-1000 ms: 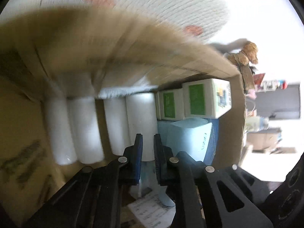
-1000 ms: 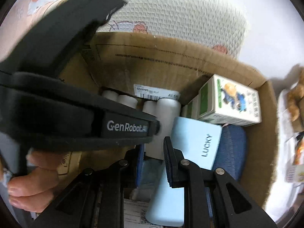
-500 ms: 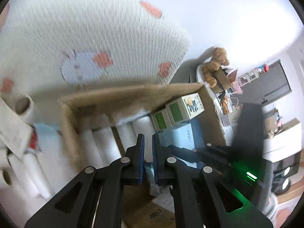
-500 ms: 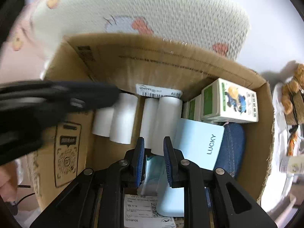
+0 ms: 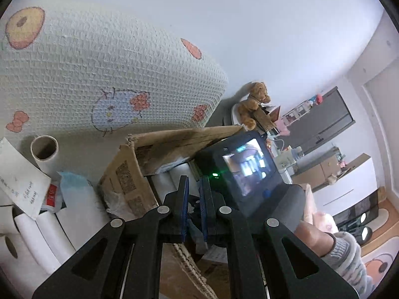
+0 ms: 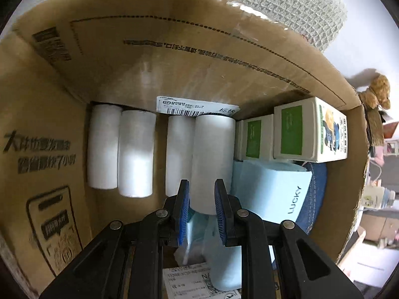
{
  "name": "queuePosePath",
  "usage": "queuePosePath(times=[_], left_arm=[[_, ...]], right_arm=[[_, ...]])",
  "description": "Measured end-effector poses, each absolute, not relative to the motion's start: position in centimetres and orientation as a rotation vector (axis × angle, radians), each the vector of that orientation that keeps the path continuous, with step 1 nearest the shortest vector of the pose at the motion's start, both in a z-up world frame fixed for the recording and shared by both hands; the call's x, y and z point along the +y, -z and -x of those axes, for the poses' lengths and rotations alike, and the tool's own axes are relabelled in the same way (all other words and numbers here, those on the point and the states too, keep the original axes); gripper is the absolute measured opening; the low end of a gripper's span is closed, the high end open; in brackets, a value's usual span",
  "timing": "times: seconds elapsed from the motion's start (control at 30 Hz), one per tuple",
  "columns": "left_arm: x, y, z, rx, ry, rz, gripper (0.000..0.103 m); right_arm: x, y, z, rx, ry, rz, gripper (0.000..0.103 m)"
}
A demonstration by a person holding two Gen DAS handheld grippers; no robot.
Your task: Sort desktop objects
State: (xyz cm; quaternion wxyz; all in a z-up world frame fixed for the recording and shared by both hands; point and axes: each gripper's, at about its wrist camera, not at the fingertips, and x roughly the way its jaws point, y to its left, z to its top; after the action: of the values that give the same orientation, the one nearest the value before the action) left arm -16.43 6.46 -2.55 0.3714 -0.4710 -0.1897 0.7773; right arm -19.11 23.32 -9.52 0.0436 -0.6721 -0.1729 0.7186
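Note:
A cardboard box point(image 6: 199, 49) holds several white paper rolls point(image 6: 136, 153), green-and-white cartons point(image 6: 309, 129), a light blue "LUCKY" pack point(image 6: 274, 189) and a blue denim item point(image 6: 315, 191). My right gripper point(image 6: 201, 208) is inside the box, jaws slightly apart and empty, just in front of a white roll point(image 6: 212, 159). My left gripper point(image 5: 194, 206) is outside the box point(image 5: 129, 174), near its left wall, jaws nearly closed and empty. The right gripper's body with its screen point(image 5: 247, 169) shows in the left wrist view.
More white rolls point(image 5: 47, 224), a cardboard tube point(image 5: 45, 149), a paper note point(image 5: 17, 177) and a blue packet point(image 5: 74, 182) lie left of the box. A patterned white cushion point(image 5: 99, 74) is behind it. A teddy bear point(image 5: 254, 102) sits behind on the right.
My left gripper has pulled up and back out of the box to its left side. My right gripper has moved deeper into the box toward the rolls, jaws slightly wider.

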Motion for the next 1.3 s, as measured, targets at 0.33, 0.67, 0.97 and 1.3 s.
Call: queuePosePath(times=[0.33, 0.67, 0.97, 1.3], left_arm=[[5.5, 2.0, 15.4, -0.431, -2.008, 1.154, 0.009], [5.6, 1.8, 14.5, -0.363, -2.024, 1.153, 0.009], [6.3, 0.9, 14.2, -0.283, -2.068, 1.146, 0.009], [8.8, 0.1, 13.5, -0.194, -2.117, 1.150, 0.013]], right_arm=[[22.4, 12.7, 19.8, -0.751, -2.023, 1.990, 0.017], [22.2, 14.1, 20.2, -0.833, -1.995, 1.973, 0.029], [21.7, 14.3, 19.1, -0.823, -2.074, 2.000, 0.027], [24.8, 6.5, 15.1, -0.237, -2.428, 2.019, 0.027]])
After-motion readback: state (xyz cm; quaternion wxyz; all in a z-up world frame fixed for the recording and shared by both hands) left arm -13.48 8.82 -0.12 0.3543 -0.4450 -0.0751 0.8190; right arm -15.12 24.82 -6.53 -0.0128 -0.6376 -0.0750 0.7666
